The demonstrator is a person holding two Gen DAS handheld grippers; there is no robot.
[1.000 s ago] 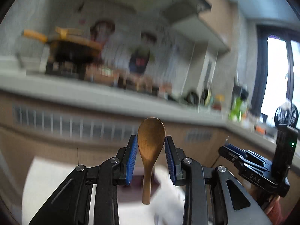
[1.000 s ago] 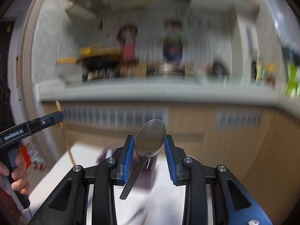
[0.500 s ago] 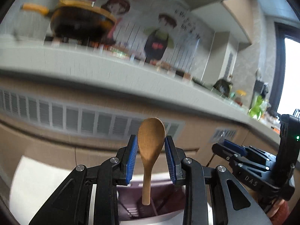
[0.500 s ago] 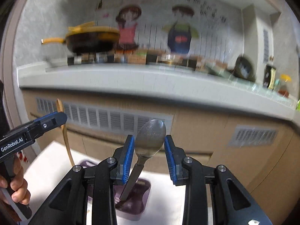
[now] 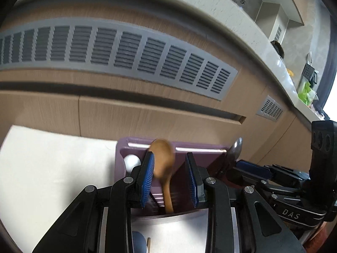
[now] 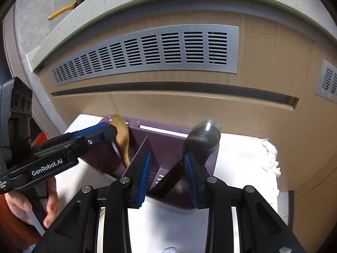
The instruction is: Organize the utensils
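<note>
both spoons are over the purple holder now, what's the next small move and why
Probably lower both a little further, then let go. The wooden spoon between the left gripper jaws already has its handle down in the purple holder. The metal spoon at the right gripper leans with its handle in the neighbouring compartment, past the divider. Both look lined up, so release should drop them in.

Both rigs are chunky black plastic two-finger grippers, the left gripper [image 5: 170, 177] and right gripper [image 6: 167, 172], with ribbed blue pads [image 5: 147, 179] and round silver screws [image 6: 211, 179]. White "GenRobot.AI" lettering runs along one side, "DAS" along another.
</note>
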